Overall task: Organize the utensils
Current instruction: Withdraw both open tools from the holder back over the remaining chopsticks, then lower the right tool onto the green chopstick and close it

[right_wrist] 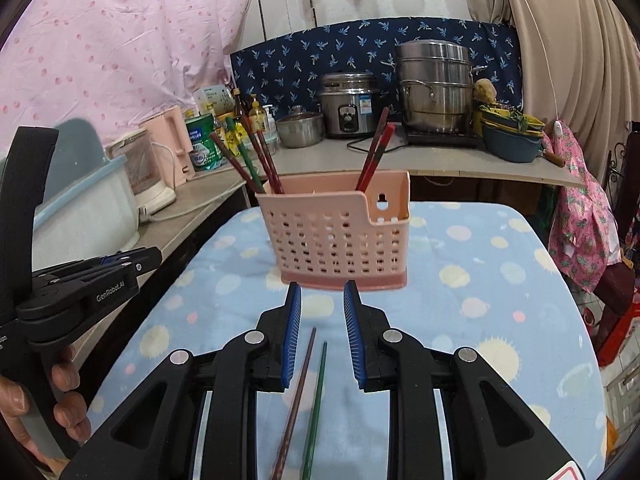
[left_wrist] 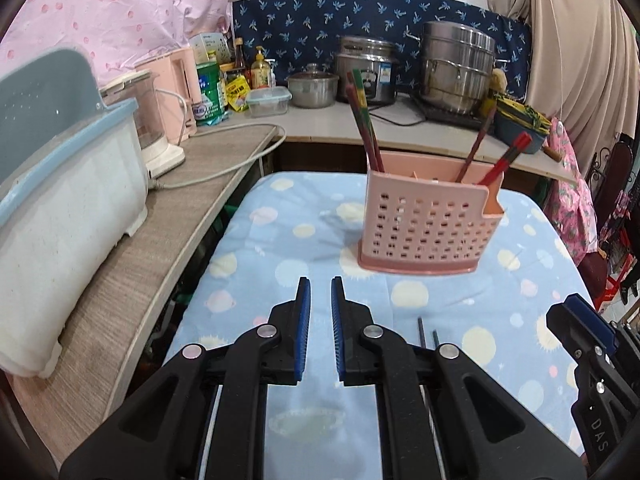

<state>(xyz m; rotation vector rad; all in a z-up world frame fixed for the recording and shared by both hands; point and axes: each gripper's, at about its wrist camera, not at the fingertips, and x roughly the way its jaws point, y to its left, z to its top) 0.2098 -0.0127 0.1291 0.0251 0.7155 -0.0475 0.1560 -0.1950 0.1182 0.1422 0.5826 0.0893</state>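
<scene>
A pink perforated utensil holder stands on the desk, under a blue dotted cloth, with red and green chopsticks leaning inside. The right tool hovers slightly open and empty above two loose chopsticks lying on the cloth. The left tool is nearly closed, gripping nothing.

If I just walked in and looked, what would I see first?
Probably the pink basket standing in the middle of the blue spotted cloth, with red and green chopsticks poking out of its top. Next, two loose chopsticks lying flat on the cloth, right under the right gripper, whose jaws hold nothing. Behind it all, shiny metal pots sit on the counter.
</scene>
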